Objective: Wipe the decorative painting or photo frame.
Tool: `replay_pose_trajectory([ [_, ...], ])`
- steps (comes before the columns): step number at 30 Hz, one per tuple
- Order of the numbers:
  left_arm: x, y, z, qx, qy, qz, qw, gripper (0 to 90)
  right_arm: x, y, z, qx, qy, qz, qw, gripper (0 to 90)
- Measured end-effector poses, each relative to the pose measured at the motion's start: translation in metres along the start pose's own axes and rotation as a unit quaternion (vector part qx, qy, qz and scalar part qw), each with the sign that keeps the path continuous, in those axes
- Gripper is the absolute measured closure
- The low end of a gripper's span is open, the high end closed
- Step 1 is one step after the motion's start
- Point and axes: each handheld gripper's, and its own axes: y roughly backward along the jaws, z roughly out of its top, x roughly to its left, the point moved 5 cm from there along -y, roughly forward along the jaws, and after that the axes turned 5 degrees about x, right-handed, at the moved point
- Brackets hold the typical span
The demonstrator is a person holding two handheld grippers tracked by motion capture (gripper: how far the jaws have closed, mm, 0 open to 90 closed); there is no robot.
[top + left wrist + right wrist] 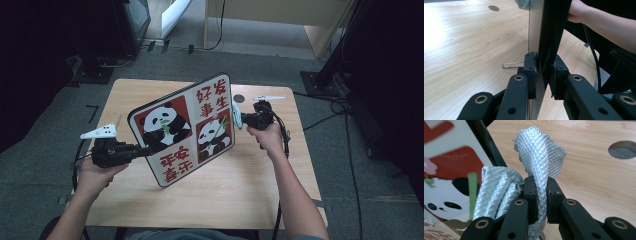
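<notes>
A white board (187, 127) with panda pictures and red characters stands tilted on its lower edge on the wooden table (240, 185). My left gripper (141, 149) is shut on the board's left edge; in the left gripper view the board's edge (541, 30) runs up between the pads (530, 70). My right gripper (243, 119) is shut on a pale blue quilted cloth (236, 114), held against the board's right side. In the right gripper view the cloth (541, 157) bunches up out of the jaws, with the board's panda face (446, 195) at the left.
A round cable hole (238, 98) is in the table near its far edge, also seen as the hole (622, 149) in the right gripper view. A thin wire clip (511, 65) lies on the table by the board. Dark equipment and cables surround the table on the floor.
</notes>
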Motion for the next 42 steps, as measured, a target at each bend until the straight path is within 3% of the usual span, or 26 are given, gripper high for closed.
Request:
replay_pose_trajectory([
  [20, -0.002, 0.000, -0.001, -0.001, -0.001, -0.001, 1.0000, 78.9, -0.010, -0.013, -0.025, 0.003, -0.017, -0.005, 0.9998, 81.8],
  [26, -0.003, -0.001, -0.001, -0.001, -0.001, -0.003, 1.0000, 78.9, -0.013, -0.017, -0.030, -0.014, -0.023, -0.001, 0.9996, 81.8],
  [30, -0.002, -0.001, -0.001, -0.002, 0.000, -0.003, 1.0000, 78.8, -0.017, -0.020, -0.037, -0.007, -0.027, -0.001, 0.9996, 81.8],
  [42, -0.003, -0.001, -0.001, -0.003, 0.004, 0.000, 1.0000, 78.6, -0.023, -0.025, -0.055, 0.016, -0.011, -0.012, 0.9997, 81.4],
])
